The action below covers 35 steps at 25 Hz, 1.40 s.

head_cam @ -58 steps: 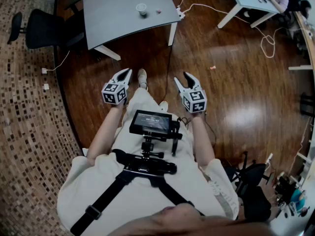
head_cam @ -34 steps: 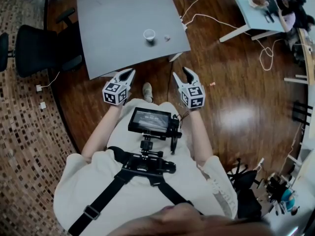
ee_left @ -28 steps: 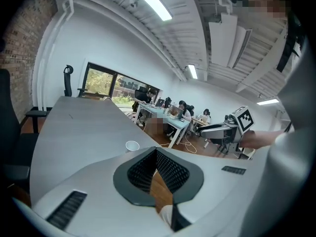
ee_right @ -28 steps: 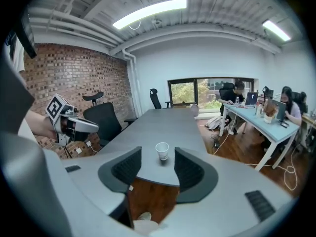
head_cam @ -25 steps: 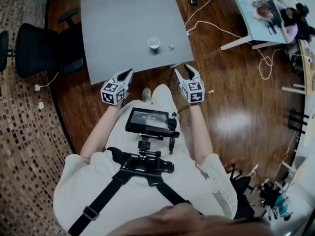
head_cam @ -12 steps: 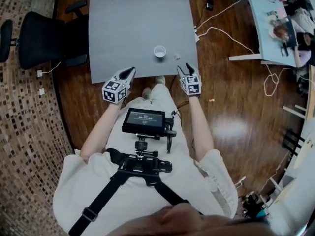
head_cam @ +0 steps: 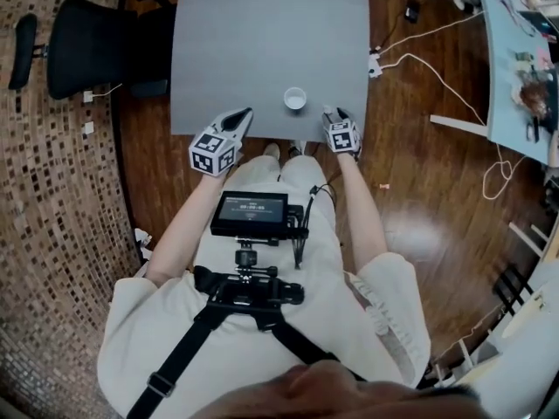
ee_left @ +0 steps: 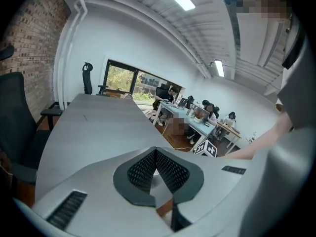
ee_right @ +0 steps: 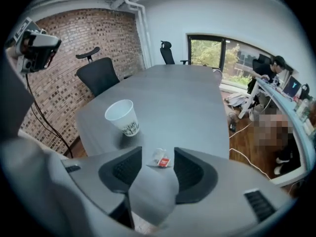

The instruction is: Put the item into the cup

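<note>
A white paper cup (head_cam: 295, 99) stands upright near the front edge of the grey table (head_cam: 262, 33); in the right gripper view the cup (ee_right: 123, 116) is to the left, beyond the jaws. The item, a small clear packet with a red label (ee_right: 160, 158), lies on the table right of the cup. My right gripper (ee_right: 158, 154) is open, with the packet showing in the gap between its pads and untouched. In the head view the right gripper (head_cam: 336, 113) reaches over the table edge. My left gripper (ee_left: 156, 152) is shut and empty, and in the head view the left gripper (head_cam: 242, 114) hovers at the table's front edge, left of the cup.
A black office chair (head_cam: 79, 46) stands at the table's left side, and more chairs (ee_right: 98, 73) are at its far end. White cables (head_cam: 419, 37) trail across the wooden floor to the right. Another desk (head_cam: 515, 68) with people is at the far right.
The person has walked up to the table. Both grippers have gone from over the floor to the table's front edge, and the right one now frames the packet.
</note>
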Tool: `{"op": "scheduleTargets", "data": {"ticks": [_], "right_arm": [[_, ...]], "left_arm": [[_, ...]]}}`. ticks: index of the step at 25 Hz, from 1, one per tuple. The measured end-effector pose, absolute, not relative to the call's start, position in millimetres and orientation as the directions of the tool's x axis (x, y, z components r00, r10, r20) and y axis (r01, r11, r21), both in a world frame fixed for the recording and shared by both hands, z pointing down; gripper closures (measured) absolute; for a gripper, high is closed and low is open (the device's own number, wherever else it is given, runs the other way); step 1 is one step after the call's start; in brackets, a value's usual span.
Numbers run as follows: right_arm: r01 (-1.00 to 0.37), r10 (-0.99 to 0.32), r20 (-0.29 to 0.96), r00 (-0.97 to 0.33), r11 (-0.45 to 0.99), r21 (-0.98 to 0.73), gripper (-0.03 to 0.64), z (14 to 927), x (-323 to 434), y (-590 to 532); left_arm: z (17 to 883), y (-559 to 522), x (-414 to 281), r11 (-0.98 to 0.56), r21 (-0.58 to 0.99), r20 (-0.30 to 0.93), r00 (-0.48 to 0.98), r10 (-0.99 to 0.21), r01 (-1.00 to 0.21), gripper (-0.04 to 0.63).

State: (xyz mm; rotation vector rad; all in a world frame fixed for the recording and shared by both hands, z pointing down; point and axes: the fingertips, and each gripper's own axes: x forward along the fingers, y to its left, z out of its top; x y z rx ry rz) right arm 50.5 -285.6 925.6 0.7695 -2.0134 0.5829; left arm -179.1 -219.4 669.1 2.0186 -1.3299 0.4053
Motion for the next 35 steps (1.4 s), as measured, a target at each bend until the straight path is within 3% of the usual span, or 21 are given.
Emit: {"op": "scheduleTargets", "data": {"ticks": [8, 13, 27, 35], "right_arm": [[-0.643, -0.163, 0.907, -0.389, 0.753, -0.141, 0.42, 983.9, 37.3, -284.5], [-0.627, -0.135, 0.912, -0.387, 0.763, -0.153, 0.493, 992.8, 25.7, -283.6], [-0.655, -0.271, 0.8, -0.535, 0.731, -0.19, 0.568, 871.0, -31.7, -292.4], [-0.611, -0.252, 0.779, -0.574, 0.765, -0.203, 0.572, 844.5, -61.4, -292.4]], "left_arm": [[675.3, -215.0, -193.8, -0.15, 0.361, 0.61, 0.355, -0.708, -0.92, 0.598], [679.3, -218.7, -211.9, -0.139, 0.364, 0.608, 0.348, -0.713, -0.921, 0.598], [685.6, -234.0, -237.2, -0.231, 0.388, 0.587, 0.433, -0.684, -0.892, 0.598], [693.5, -241.3, -226.4, -0.271, 0.384, 0.588, 0.46, -0.665, -0.883, 0.598]]}}
